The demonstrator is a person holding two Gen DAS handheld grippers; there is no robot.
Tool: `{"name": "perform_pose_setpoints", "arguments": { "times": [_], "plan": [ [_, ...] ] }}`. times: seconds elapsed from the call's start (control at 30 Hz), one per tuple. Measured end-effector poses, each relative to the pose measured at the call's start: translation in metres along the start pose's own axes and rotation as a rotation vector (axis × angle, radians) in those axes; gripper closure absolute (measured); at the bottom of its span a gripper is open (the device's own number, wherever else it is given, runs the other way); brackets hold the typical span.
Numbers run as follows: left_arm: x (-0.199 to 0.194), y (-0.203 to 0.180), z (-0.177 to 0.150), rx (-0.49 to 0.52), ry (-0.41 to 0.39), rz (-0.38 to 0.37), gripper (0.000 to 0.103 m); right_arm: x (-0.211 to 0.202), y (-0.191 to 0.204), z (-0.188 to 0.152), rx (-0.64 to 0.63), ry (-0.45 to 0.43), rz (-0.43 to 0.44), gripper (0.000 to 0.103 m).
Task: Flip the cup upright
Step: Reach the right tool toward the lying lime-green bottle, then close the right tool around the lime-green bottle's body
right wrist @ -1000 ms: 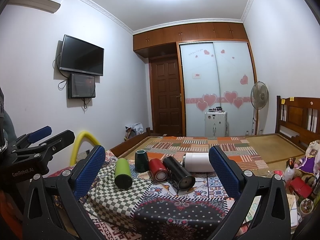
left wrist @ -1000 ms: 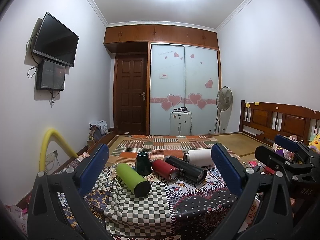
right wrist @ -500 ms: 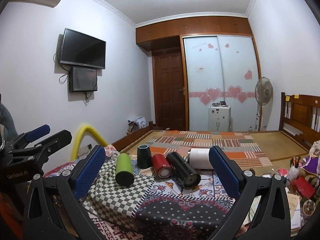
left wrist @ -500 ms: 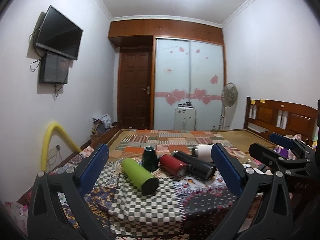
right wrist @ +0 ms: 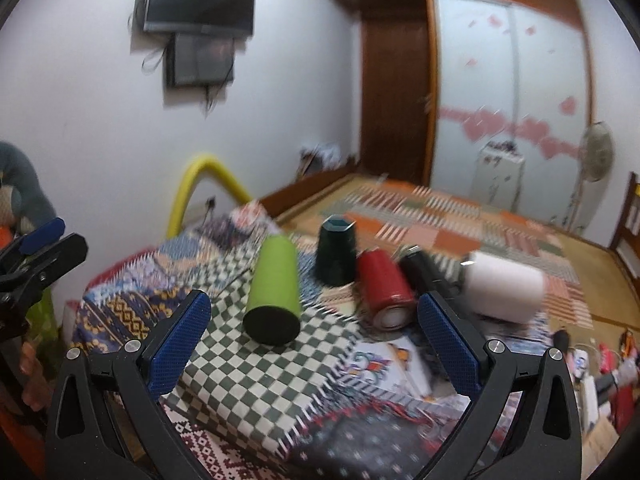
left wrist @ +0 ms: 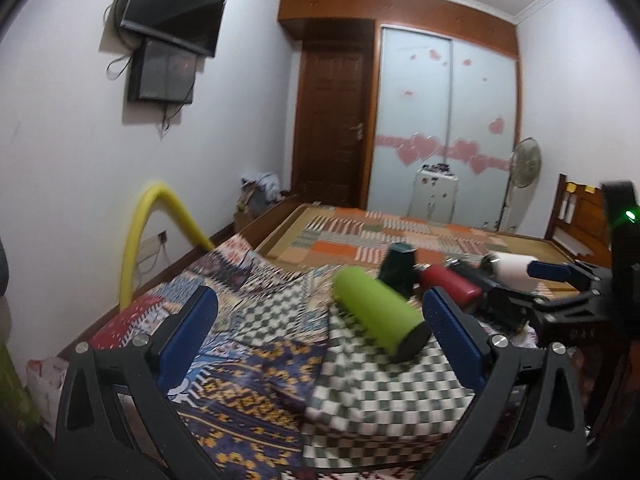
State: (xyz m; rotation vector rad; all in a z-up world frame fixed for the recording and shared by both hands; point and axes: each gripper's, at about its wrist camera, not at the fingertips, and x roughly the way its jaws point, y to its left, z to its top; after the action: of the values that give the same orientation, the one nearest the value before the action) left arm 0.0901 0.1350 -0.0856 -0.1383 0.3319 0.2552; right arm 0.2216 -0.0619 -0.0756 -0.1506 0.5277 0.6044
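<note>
Several cups sit on a patchwork-covered table. A lime green cup [left wrist: 378,314] [right wrist: 274,294] lies on its side on the checked cloth. Behind it a dark green cup [left wrist: 397,270] [right wrist: 336,254] stands mouth down. A red cup [left wrist: 450,286] [right wrist: 384,290], a black cup [right wrist: 420,270] and a white cup [left wrist: 514,270] [right wrist: 502,290] lie on their sides to the right. My left gripper [left wrist: 320,336] is open and empty, just left of the lime cup. My right gripper [right wrist: 314,340] is open and empty, in front of the lime and red cups.
The checked cloth [right wrist: 248,372] drapes over the table's front. A yellow foam arch [left wrist: 152,232] stands at the left. The right gripper's body [left wrist: 560,300] shows at the right of the left wrist view. Small clutter [right wrist: 604,364] lies at the right edge. A bed [left wrist: 400,232] lies behind.
Both grippers have moved forward and tipped down toward the cups, which now look larger and closer. The cups have not moved. Both grippers stay open.
</note>
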Motion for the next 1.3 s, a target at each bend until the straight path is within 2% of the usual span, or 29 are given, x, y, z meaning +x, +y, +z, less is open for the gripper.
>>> {"name": "perform_pose_setpoints", "arguments": {
  "times": [0.2,0.33,0.6,0.73,0.83,0.9,1.3],
  "plan": [
    [0.030,0.026,-0.014,-0.051,0.045,0.014,0.000,0.071,0.009,0.022,-0.074,0.180,0.067,0.000],
    [0.050,0.033,-0.020,-0.058,0.069,0.017,0.000,0.118,0.017,0.025,-0.113,0.314,0.101,0.000],
    [0.066,0.030,-0.032,-0.022,0.090,0.007,0.000,0.173,0.033,0.021,-0.176,0.524,0.126,0.004],
    [0.072,0.031,-0.037,-0.014,0.095,0.004,0.000,0.194,0.027,0.018,-0.149,0.631,0.141,0.025],
    [0.077,0.030,-0.040,-0.017,0.105,-0.004,0.000,0.205,0.025,0.016,-0.148,0.669,0.132,0.030],
    [0.079,0.030,-0.041,-0.013,0.115,-0.007,0.000,0.209,0.025,0.016,-0.134,0.689,0.159,0.035],
    [0.071,0.016,-0.040,0.004,0.108,-0.039,0.000,0.194,0.027,0.013,-0.193,0.687,0.130,0.038]
  ]
}}
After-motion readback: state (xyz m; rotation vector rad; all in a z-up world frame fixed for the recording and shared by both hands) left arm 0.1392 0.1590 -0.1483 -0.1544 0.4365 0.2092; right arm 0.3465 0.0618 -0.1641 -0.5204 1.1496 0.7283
